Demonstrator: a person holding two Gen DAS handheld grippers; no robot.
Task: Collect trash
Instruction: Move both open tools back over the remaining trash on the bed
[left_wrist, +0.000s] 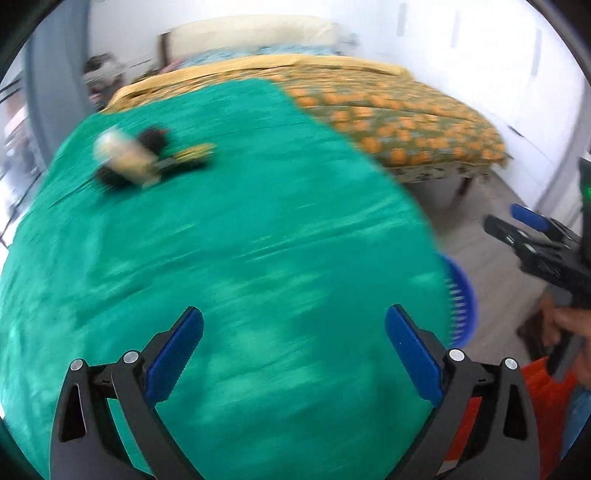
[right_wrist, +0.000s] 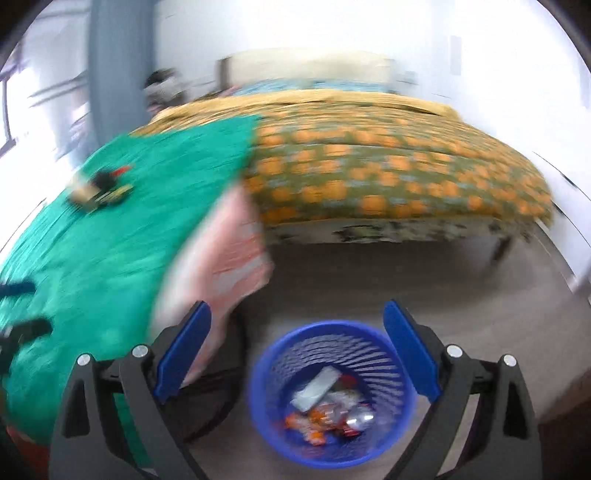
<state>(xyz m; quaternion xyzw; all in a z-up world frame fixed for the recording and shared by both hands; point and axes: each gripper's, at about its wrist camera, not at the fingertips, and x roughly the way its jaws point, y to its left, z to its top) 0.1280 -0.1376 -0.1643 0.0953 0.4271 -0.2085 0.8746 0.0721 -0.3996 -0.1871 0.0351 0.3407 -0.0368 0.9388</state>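
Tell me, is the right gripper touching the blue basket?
Apart. The right wrist view shows the right gripper open and empty, above the blue basket on the floor, with trash lying inside.

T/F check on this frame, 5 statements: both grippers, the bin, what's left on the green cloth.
1. The left gripper holds nothing. True: its jaws stand wide over the green cloth.
2. The blue basket is empty. False: it holds wrappers and other trash.
3. The right gripper is shut on a wrapper. False: its jaws stand open, nothing between them, with the basket below.
4. A cluster of items lies on the green cloth. True, though too blurred to identify.
5. The basket stands on the bed. False: it stands on the floor, beside the cloth-covered surface.
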